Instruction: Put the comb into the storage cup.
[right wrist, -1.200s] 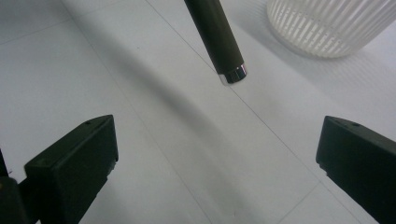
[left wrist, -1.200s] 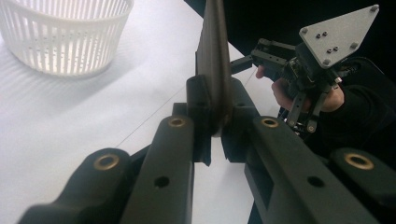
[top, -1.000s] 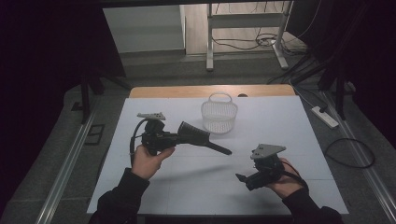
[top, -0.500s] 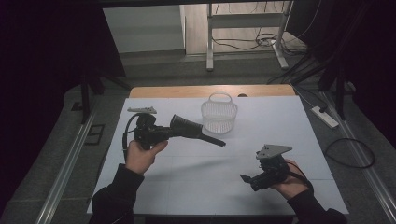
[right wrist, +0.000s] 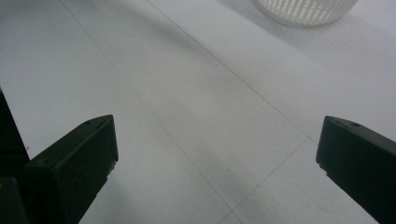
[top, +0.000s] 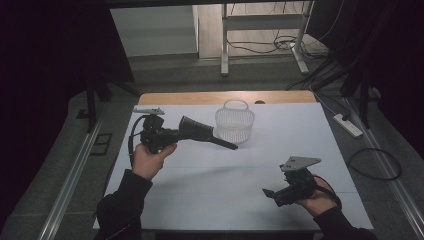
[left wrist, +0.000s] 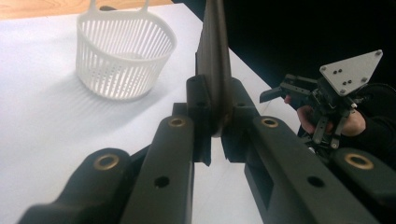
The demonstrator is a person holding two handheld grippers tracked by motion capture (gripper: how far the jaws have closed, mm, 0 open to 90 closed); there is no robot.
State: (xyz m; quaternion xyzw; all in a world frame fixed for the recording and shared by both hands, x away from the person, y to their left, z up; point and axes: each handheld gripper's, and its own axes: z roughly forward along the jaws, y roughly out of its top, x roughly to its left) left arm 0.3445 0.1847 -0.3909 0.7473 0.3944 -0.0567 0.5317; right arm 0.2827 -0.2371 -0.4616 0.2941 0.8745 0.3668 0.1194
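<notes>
Brush (top: 200, 130) of black plastic, with a flared bristle head and a thin tapering handle, hangs in the air above the white table (top: 250, 200), clenched between the jaws of the left gripper (top: 170, 136). In the high view its broad head sits at the gripper and its handle tip points toward the white slatted basket (top: 235, 125), ending just in front of the basket's near wall. In the left gripper view the brush (left wrist: 214, 60) rises edge-on from between the two black jaws, which press on it from both sides, with the basket (left wrist: 123, 56) standing upright on the table to its left. The person's left hand (top: 150, 160) grips the tool from below, a dark sleeve (top: 120, 205) behind it. Well apart, near the table's front right corner, the right gripper (top: 270, 192) rests low over the bare surface in the right hand (top: 315, 200); its jaws stand wide apart with nothing between them, as the right gripper view (right wrist: 215, 154) shows.
</notes>
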